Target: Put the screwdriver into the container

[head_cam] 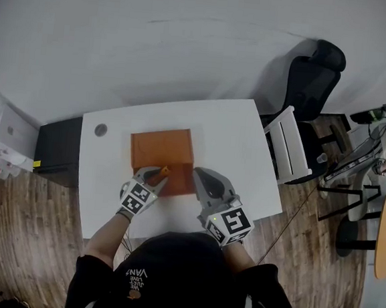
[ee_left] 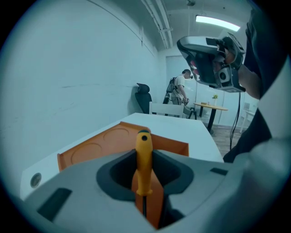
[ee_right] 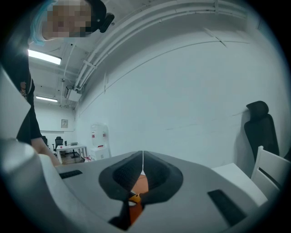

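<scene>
A flat orange container [head_cam: 160,147] lies in the middle of the white table [head_cam: 235,133]. My left gripper [head_cam: 153,176] is at its front edge, shut on the screwdriver [head_cam: 164,172]. In the left gripper view the screwdriver [ee_left: 144,159] stands with its orange handle out beyond the jaws and its dark shaft down between them, over the container [ee_left: 91,152]. My right gripper [head_cam: 204,182] hovers over the container's front right corner, jaws shut on nothing. In the right gripper view its tips [ee_right: 142,157] meet, and the orange container [ee_right: 141,184] shows below.
A black office chair [head_cam: 313,80] and a white chair [head_cam: 288,145] stand off the table's right side. A black cabinet [head_cam: 57,150] is at its left. A round grey cap [head_cam: 101,130] sits in the tabletop's far left. A person [ee_left: 182,86] stands far off.
</scene>
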### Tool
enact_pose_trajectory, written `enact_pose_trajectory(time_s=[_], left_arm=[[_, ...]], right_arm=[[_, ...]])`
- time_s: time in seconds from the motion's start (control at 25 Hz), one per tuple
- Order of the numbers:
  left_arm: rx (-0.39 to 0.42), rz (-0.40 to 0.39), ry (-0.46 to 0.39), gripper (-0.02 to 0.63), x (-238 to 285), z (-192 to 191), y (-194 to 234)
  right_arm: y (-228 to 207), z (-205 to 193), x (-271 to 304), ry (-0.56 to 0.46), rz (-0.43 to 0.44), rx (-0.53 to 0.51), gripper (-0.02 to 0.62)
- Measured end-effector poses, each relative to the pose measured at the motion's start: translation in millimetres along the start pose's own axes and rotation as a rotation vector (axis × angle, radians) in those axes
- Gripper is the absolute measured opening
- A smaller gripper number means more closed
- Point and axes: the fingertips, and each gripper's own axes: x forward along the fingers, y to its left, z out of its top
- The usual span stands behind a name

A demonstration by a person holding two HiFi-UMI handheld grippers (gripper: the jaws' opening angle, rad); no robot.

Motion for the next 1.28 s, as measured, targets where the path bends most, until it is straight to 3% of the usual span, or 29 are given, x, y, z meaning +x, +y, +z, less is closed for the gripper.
enact_pose_trajectory(time_s=[0.48,1.28], left_arm=[[0.009,-0.022,0.056,0.114,11,-12,0],[0.024,-0.1,0.23,0.114,37,-40,-9]], right_arm=[[0,-3,1,0.008,0.007,0.007,0.012],[-3,-8,-1,0.014,0.009,0.016,0.012]])
